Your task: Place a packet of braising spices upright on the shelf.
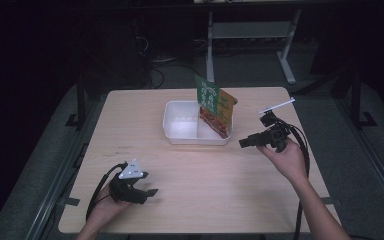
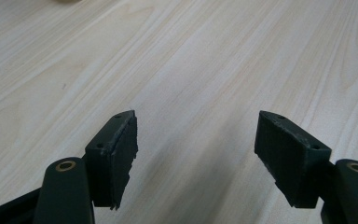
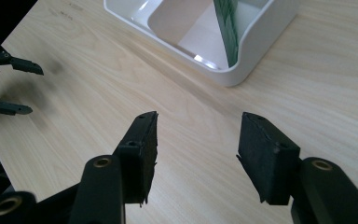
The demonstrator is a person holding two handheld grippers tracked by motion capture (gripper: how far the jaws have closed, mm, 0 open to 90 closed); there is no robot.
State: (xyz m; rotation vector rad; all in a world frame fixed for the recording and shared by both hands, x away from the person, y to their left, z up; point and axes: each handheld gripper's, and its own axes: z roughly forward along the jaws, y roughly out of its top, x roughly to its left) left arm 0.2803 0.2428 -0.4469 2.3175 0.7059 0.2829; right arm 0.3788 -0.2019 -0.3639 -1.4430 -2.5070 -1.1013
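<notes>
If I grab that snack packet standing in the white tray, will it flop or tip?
The snack packet looks thin and flat, so it probably bends. It leans upright in the white tray, so a nudge could topple it. Likely light.

The tray (image 3: pixel 242 56) runs off the top edge in the right gripper view, its far side cut away. The packet (image 1: pixel 216 107) stands in it, lower end hidden behind the wall; its print is too small to read. The left gripper (image 3: pixel 9 86) is cropped at that view's left edge.
</notes>
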